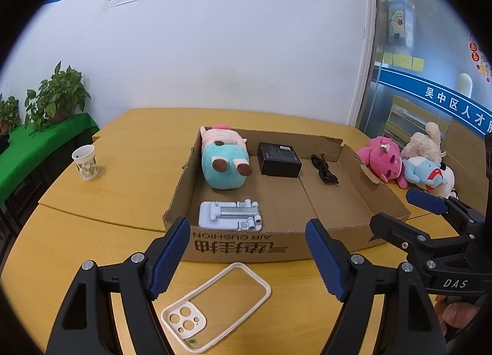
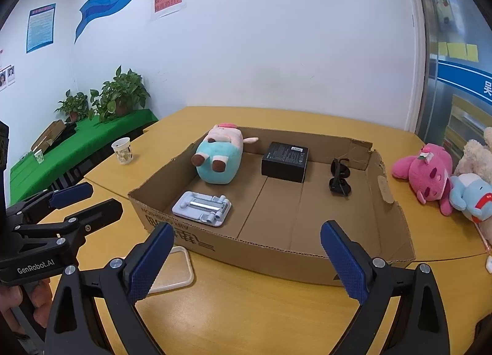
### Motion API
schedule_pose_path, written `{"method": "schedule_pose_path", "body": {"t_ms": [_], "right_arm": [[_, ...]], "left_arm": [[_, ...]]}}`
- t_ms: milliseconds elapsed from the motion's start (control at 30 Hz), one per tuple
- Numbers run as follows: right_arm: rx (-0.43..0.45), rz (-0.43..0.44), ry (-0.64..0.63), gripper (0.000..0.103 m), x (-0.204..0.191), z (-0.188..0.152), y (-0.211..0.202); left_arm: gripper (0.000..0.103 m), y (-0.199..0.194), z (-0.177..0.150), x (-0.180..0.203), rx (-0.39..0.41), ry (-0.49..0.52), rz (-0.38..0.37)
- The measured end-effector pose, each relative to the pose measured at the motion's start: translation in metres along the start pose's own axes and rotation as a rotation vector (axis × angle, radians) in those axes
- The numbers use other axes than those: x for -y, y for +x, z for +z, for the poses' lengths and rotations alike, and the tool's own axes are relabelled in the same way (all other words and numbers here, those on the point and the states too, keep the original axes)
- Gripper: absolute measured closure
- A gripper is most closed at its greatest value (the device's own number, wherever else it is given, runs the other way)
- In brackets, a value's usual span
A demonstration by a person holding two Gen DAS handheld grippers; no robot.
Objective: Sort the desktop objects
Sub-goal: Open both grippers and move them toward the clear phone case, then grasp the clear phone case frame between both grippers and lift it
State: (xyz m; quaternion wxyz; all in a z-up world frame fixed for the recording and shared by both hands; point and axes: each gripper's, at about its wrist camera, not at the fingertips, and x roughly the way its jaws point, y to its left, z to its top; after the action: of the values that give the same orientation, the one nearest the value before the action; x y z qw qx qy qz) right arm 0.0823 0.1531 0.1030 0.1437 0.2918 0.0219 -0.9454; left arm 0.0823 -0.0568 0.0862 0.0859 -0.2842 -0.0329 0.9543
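Observation:
A shallow cardboard box (image 1: 246,244) (image 2: 307,265) lies on the yellow table. In it are a teal-and-pink plush (image 1: 226,159) (image 2: 218,158), a black box (image 1: 279,159) (image 2: 285,161), dark sunglasses (image 1: 324,169) (image 2: 339,176) and a pale blue folded phone stand (image 1: 230,215) (image 2: 201,207). A cream phone case (image 1: 215,305) (image 2: 172,272) lies on the table in front of the box. My left gripper (image 1: 246,256) is open, above the case. My right gripper (image 2: 246,259) is open and empty, near the box's front wall.
A paper cup (image 1: 85,161) (image 2: 123,150) stands at the left. A pink plush (image 1: 384,161) (image 2: 426,175), a blue plush (image 1: 426,172) (image 2: 470,195) and a cream plush (image 1: 426,142) lie right of the box. Potted plants (image 2: 123,93) sit on a green side table.

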Motion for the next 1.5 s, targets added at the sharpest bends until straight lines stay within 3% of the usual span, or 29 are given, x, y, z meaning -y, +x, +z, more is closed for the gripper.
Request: {"method": "schedule_pose_path", "body": {"t_ms": [133, 333, 467, 667, 733, 800, 967, 1100, 1333, 1500], "right_arm": [[-0.035, 0.055, -0.017, 0.006, -0.007, -0.012, 0.01], [-0.173, 0.221, -0.066, 0.01, -0.027, -0.042, 0.048], [-0.284, 0.307, -0.084, 0.025, -0.047, -0.06, 0.085], [-0.35, 0.343, -0.122, 0.04, -0.069, -0.071, 0.123], [-0.361, 0.356, -0.117, 0.05, -0.071, -0.072, 0.132], [-0.369, 0.358, -0.126, 0.058, -0.075, -0.073, 0.139], [-0.376, 0.324, -0.16, 0.081, -0.077, -0.073, 0.143], [-0.371, 0.321, -0.18, 0.083, -0.075, -0.084, 0.128], [-0.413, 0.436, 0.0, 0.084, -0.043, -0.113, 0.094], [-0.366, 0.363, 0.04, 0.081, -0.024, -0.114, 0.076]], "left_arm": [[0.026, -0.002, -0.018, -0.013, -0.024, -0.014, 0.031], [0.026, 0.005, -0.056, -0.051, -0.136, -0.095, 0.069], [0.026, 0.013, -0.081, -0.068, -0.215, -0.152, 0.088], [0.026, 0.025, -0.101, -0.082, -0.297, -0.229, 0.059], [0.027, 0.03, -0.107, -0.089, -0.314, -0.269, 0.046], [0.033, 0.033, -0.11, -0.092, -0.324, -0.287, 0.043], [0.062, 0.046, -0.118, -0.092, -0.383, -0.286, 0.039], [0.074, 0.045, -0.121, -0.094, -0.366, -0.267, 0.084], [0.094, 0.043, -0.123, -0.099, -0.368, -0.24, 0.058], [0.096, 0.047, -0.123, -0.079, -0.382, -0.177, 0.008]]}}
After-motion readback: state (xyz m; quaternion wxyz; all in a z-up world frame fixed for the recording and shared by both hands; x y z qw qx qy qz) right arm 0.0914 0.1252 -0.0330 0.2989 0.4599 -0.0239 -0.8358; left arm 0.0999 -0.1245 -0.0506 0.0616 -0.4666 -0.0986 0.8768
